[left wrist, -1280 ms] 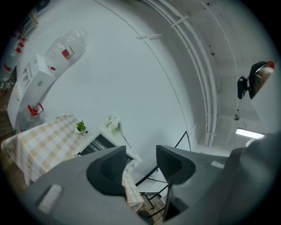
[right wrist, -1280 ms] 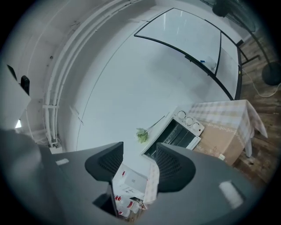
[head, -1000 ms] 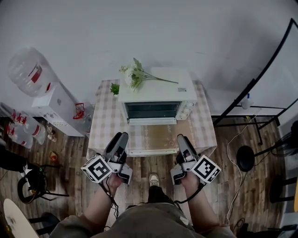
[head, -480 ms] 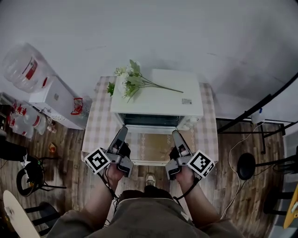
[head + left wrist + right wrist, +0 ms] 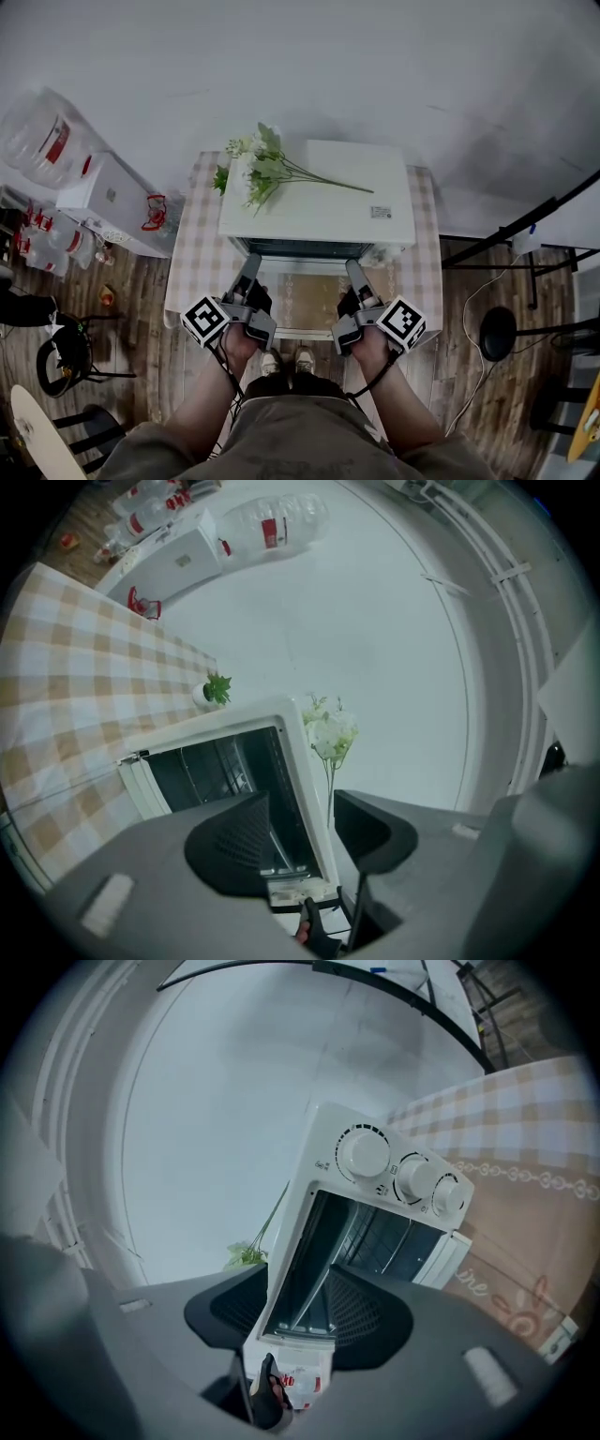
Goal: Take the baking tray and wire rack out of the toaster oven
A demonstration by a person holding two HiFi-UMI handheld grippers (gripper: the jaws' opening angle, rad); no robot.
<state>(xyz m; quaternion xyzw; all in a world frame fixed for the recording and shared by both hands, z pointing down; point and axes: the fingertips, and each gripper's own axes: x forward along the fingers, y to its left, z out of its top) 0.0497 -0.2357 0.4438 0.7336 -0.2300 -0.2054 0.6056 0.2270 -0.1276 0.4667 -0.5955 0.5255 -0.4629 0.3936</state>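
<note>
A white toaster oven (image 5: pixel 314 192) stands on the checked table with its door (image 5: pixel 302 272) folded down towards me. In the left gripper view the dark cavity (image 5: pixel 220 771) shows thin rack wires, and the right gripper view shows the wire rack (image 5: pixel 375 1237) too. I cannot make out the baking tray. My left gripper (image 5: pixel 249 265) (image 5: pixel 302 832) is open in front of the oven's left half. My right gripper (image 5: pixel 353 272) (image 5: pixel 295 1312) is open before the right half; its jaws have just been closing a little with nothing between them.
Artificial flowers (image 5: pixel 258 169) lie on the oven top. The table (image 5: pixel 192 258) carries a checked cloth and a small green plant (image 5: pixel 217 688). A water dispenser (image 5: pixel 103 197) with a big bottle (image 5: pixel 42 136) stands at left, a black metal frame (image 5: pixel 525 234) and a stool (image 5: pixel 497 333) at right.
Both grippers have moved forward and down towards the oven's open front and rolled somewhat. The head view has come closer, so the oven top now fills more of it.
</note>
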